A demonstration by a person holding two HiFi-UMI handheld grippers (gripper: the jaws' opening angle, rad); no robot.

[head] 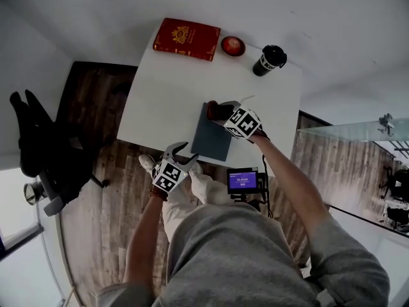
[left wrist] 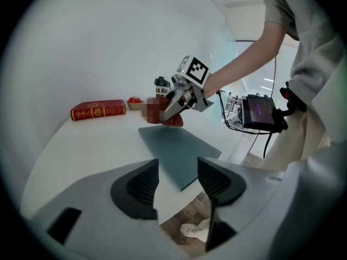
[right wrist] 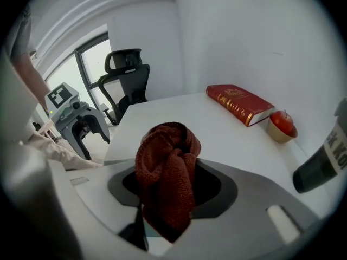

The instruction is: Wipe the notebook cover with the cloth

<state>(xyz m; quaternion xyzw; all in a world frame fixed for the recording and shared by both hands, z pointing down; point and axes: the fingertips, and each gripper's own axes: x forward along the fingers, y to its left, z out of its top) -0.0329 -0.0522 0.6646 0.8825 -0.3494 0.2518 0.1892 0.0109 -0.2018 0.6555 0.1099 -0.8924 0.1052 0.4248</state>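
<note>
Nearest the camera, the left gripper [head: 181, 152] hangs just off the near edge of the white table [head: 166, 101], beside the near left corner of the notebook [head: 214, 139]. Its jaws stand wide apart and hold nothing. In its own view [left wrist: 178, 180] the gap between them shows only the notebook's near corner [left wrist: 179, 148], the table edge and the floor below. To the person's right, just off the same table edge, a small screen [head: 244, 181] glows purple on its mount.

The notebook, dark grey-blue and closed, lies flat on the near part of the table, one corner close to the edge. At its far end is the right gripper [head: 223, 112], pointing steeply downward, its jaws clamped on the rust-red cloth [right wrist: 165, 183]. The cloth is bunched between the pads and hangs below them. In the left gripper view the cloth's lower end [left wrist: 173, 121] appears to meet the notebook's far edge; actual contact cannot be confirmed.

Along the far edge of the table, well apart from the notebook, lie a red book [head: 186, 38] with gilt lettering, a red apple [head: 233, 45] in a small bowl just beside it, and a black lidded cup [head: 270, 59]. A black office chair [head: 38, 152] stands on the wooden floor to the table's left.
</note>
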